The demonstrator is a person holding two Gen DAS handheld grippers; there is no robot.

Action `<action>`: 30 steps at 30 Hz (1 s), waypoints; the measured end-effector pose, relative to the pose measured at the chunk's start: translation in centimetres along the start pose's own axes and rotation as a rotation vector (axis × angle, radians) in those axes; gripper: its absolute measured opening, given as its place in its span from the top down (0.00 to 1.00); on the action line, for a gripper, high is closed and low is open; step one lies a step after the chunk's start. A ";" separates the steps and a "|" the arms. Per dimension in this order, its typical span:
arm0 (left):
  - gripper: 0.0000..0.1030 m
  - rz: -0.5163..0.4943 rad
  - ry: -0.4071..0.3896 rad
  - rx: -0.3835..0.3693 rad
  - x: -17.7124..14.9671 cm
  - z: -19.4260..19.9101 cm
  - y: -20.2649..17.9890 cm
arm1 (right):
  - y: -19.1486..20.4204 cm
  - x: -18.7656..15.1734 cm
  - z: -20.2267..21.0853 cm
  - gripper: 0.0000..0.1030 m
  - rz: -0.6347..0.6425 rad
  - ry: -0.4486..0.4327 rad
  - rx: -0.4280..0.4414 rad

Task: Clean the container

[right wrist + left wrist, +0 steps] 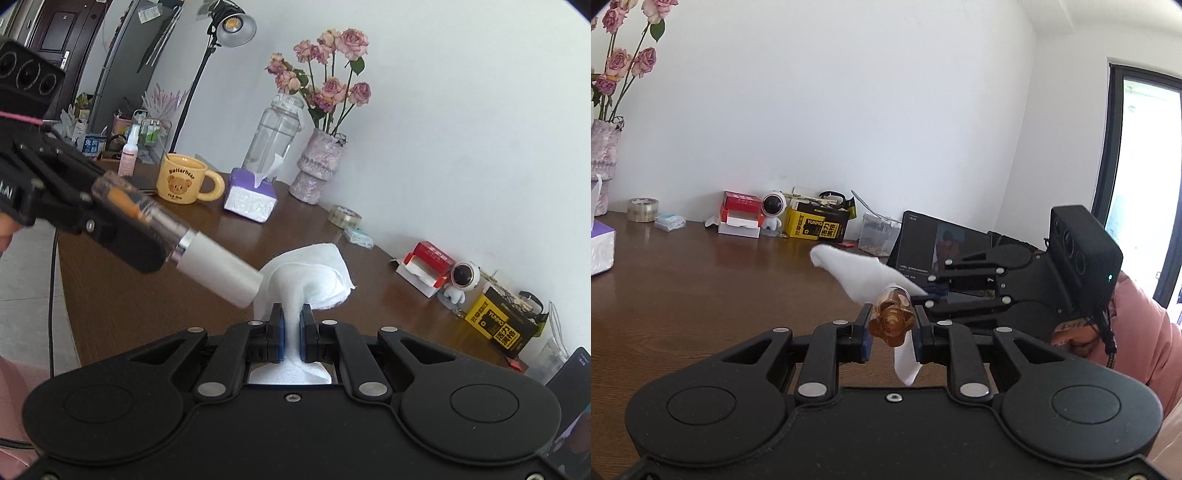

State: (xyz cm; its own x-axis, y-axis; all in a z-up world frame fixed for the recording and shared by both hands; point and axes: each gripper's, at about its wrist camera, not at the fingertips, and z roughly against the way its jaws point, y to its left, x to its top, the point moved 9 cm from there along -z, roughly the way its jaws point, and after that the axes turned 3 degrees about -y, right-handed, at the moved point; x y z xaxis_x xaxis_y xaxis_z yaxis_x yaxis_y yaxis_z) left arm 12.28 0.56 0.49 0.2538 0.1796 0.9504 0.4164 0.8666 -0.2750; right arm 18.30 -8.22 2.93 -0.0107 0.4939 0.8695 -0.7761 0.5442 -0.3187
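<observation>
1. The left gripper (891,326) is clamped on a small clear bottle (892,317) with amber contents, held in the air above the near part of the brown table (701,280). This likely keeps it steady and free on all sides for wiping.
2. The right gripper (291,330) is pinched tight on a white tissue (314,273), whose loose end fans out just past the fingers.
3. The bottle's white cap (218,267) touches the tissue, so the cap end seems to be the part being cleaned.
4. The bottle is smooth, hard and cylindrical, with a silver collar. The tissue is soft, fibrous and crumpled, and it should mould easily round the cap.
</observation>
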 end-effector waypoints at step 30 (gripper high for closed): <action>0.80 -0.029 0.031 -0.030 -0.2 0.6 -1.4 | 1.5 1.5 1.2 0.93 0.394 0.043 0.030</action>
State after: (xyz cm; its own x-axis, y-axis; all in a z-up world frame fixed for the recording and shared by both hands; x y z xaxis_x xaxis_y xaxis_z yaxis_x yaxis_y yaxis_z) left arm 11.13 -0.38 0.73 0.2681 0.1400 0.9532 0.4496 0.8569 -0.2523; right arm 16.30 -7.51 4.17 -0.2854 0.6894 0.6658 -0.7356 0.2877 -0.6132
